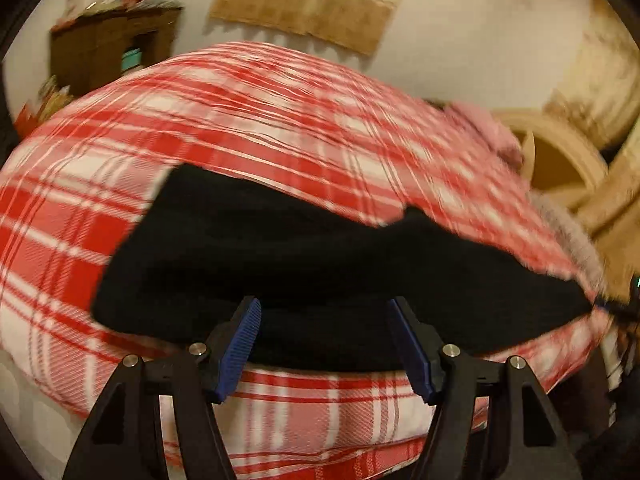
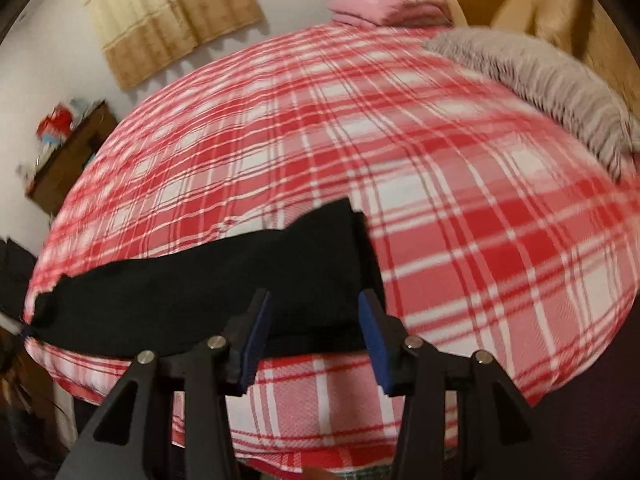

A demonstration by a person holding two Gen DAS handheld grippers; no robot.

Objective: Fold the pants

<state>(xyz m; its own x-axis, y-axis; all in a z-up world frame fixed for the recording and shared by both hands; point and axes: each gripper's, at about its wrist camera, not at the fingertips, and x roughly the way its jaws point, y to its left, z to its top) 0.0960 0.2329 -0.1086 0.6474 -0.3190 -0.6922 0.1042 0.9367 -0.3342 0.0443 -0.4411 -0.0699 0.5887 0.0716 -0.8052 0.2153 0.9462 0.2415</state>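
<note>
The black pants [image 1: 280, 248] lie folded in a long flat strip on the red and white plaid bedspread [image 1: 200, 112], close to the bed's front edge. My left gripper [image 1: 323, 304] hovers over the near edge of the pants. Its blue pads [image 1: 248, 332] stand wide apart and press on nothing. In the right wrist view the same pants [image 2: 224, 280] run off to the left. My right gripper [image 2: 315, 296] stands open over their right end, near the edge, with dark cloth showing behind the gap between the jaws but not pinched.
A folded pink cloth [image 2: 384, 4] and a grey fuzzy blanket [image 2: 552, 80] lie at the far end of the bed by the beige headboard [image 1: 560, 160]. A brown wooden cabinet [image 1: 108, 48] stands against the wall. A tan curtain [image 1: 304, 4] hangs behind the bed.
</note>
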